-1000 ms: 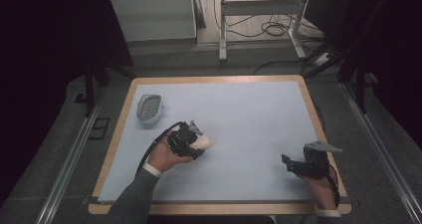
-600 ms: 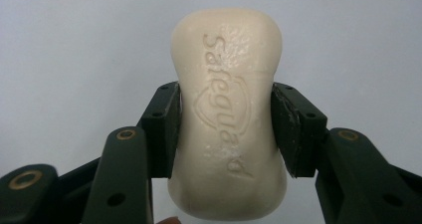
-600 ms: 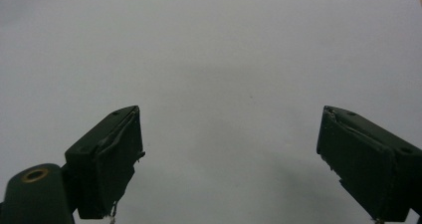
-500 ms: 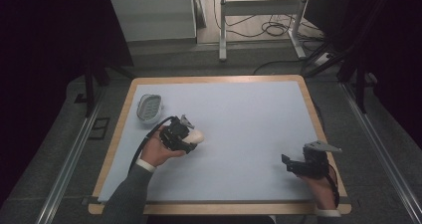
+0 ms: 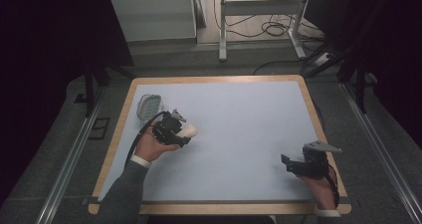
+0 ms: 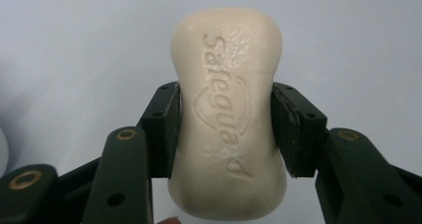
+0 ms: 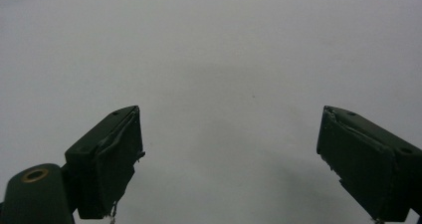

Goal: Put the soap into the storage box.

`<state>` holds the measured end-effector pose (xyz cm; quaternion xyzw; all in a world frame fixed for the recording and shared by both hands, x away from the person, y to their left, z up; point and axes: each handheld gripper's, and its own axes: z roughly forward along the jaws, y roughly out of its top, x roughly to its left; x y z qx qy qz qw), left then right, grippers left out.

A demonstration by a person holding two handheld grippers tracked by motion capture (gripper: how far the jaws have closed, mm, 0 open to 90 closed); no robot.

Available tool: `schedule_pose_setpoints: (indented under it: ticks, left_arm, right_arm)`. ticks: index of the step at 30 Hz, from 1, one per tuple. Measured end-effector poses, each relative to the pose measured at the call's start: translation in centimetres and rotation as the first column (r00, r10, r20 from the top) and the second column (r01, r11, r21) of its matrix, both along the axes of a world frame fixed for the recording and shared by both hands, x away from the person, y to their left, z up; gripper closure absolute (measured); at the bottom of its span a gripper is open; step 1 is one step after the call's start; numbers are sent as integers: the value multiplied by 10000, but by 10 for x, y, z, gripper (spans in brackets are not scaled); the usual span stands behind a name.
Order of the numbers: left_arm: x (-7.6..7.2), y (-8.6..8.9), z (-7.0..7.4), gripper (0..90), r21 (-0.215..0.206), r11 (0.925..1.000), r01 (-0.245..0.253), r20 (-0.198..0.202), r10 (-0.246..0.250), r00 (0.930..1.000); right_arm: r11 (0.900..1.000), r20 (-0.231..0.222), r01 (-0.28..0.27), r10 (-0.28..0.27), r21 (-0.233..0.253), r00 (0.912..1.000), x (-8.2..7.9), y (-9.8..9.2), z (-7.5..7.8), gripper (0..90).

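Note:
A cream bar of soap (image 6: pixel 228 109) with embossed lettering sits clamped between the two black jaws of my left gripper (image 6: pixel 225 129). In the high view that left gripper (image 5: pixel 180 132) is at the table's left side, with the soap (image 5: pixel 189 131) sticking out toward the right. A pale soap dish (image 5: pixel 149 105) lies just beyond it, near the left edge. My right gripper (image 5: pixel 291 165) rests low at the front right, open, and its jaws (image 7: pixel 229 159) stand wide apart over bare tabletop.
The table is a light blue surface (image 5: pixel 239 114) with a wooden rim (image 5: pixel 115 139). Beyond the far edge are a white cabinet (image 5: pixel 152 15), a metal frame (image 5: pixel 259 10) and cables on the floor.
My left gripper has carried the soap back and to the left, closer to the soap dish. The right gripper has stayed in place.

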<state>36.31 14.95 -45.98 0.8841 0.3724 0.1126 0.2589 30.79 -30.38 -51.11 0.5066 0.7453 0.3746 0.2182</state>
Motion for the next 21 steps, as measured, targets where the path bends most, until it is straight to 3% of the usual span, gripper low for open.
schedule_pose_setpoints:
  ticks: [10,21]
  left_arm:
    - [11,17,10,492,-194,9992,-339,1,339,9994]
    - [26,27,28,492,-197,9978,-634,289,639,9975]
  right_arm:
    - [10000,-57,5,-6,-17,10000,0,0,-1,106]
    - [10000,-65,3,-4,-60,10000,0,1,-2,106]
